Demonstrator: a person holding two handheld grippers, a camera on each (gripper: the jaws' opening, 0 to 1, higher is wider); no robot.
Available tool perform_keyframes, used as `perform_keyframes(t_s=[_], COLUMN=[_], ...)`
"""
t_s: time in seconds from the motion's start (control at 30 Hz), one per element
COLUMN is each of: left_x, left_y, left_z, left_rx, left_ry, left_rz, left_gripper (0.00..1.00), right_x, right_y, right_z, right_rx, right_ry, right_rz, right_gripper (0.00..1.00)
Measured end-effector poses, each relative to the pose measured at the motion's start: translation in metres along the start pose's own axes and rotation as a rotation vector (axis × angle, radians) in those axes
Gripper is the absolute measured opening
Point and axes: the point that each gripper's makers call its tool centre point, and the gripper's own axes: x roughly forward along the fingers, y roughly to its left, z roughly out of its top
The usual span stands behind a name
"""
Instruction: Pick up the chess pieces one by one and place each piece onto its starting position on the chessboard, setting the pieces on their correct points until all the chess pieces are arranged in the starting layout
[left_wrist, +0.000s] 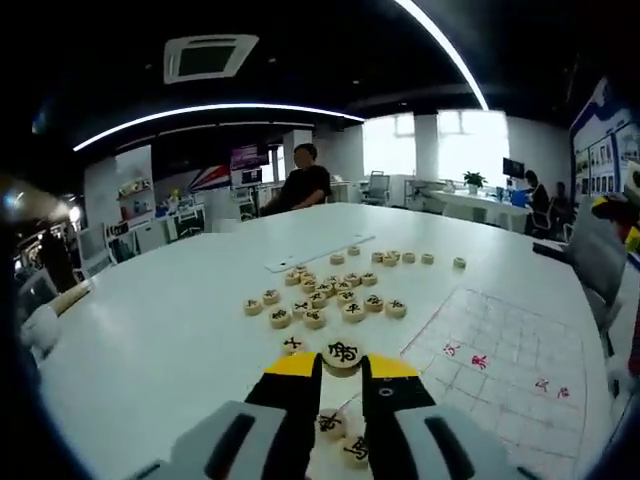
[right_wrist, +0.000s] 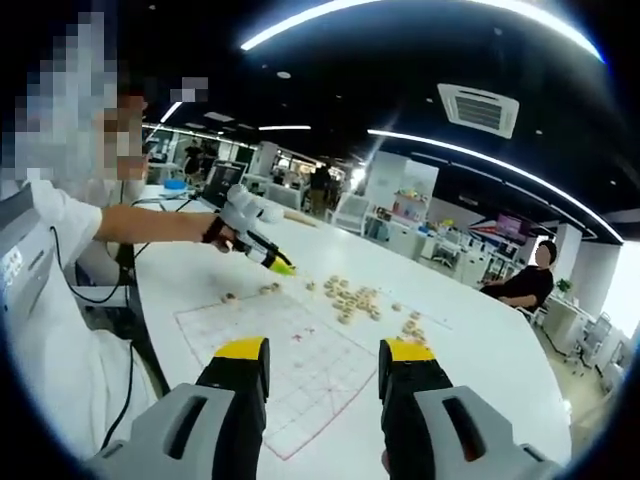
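Your left gripper (left_wrist: 341, 372) has its yellow-tipped jaws closed around a single chess piece (left_wrist: 342, 354), pinched at its rim with the printed face up; a few more pieces (left_wrist: 331, 423) lie between the jaws closer to you. Your right gripper (right_wrist: 325, 362) is released, jaws wide apart and holding nothing, poised above the near edge of the chessboard (right_wrist: 290, 365).

In the left gripper view the main pile of pieces (left_wrist: 325, 303) sits at twelve o'clock from the jaws, a thinner row (left_wrist: 400, 257) beyond it toward one o'clock, and the chessboard (left_wrist: 500, 360) lies at three o'clock, its grid bare apart from the red printing. In the right gripper view your other gripper (right_wrist: 272, 260) is out at eleven o'clock beside the board's far corner, with the pile (right_wrist: 352, 298) at twelve.

The hold looks thin (only the tips bear on the disc's edge), so a quick swing toward the board could let the piece twist out or drop on its rim and roll. Lifting low could also knock the loose ones lying between the jaws. The board seems to be a light sheet; setting the piece down with a sideways drag may shift or wrinkle it and blur which crossing you meant. The character on the piece is hard to read at this size, so check it before choosing its point.
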Motion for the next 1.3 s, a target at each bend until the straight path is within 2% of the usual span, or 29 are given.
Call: perform_keyframes(t_s=[0.33,0.57,0.8,1.3], left_x=[-0.037,-0.039,-0.031,-0.025], left_y=[-0.02,-0.033,-0.035,-0.033], left_z=[-0.02,-0.048,-0.07,-0.076], left_rx=[-0.02,-0.018,-0.022,-0.013], left_ry=[0.005,0.092,0.153,0.157], left_rz=[-0.048,-0.081,-0.08,-0.066], left_gripper=[0.18,0.18,0.18,0.19], right_x=[0.002,0.003,0.002,0.002], right_y=[0.008,0.012,0.012,0.01], right_z=[0.0,-0.002,-0.003,-0.004], right_rx=[-0.005,-0.009,-0.007,-0.007], right_ry=[0.004,0.007,0.007,0.008], right_rz=[0.004,0.007,0.002,0.001], right_gripper=[0.44,0.44,0.44,0.44])
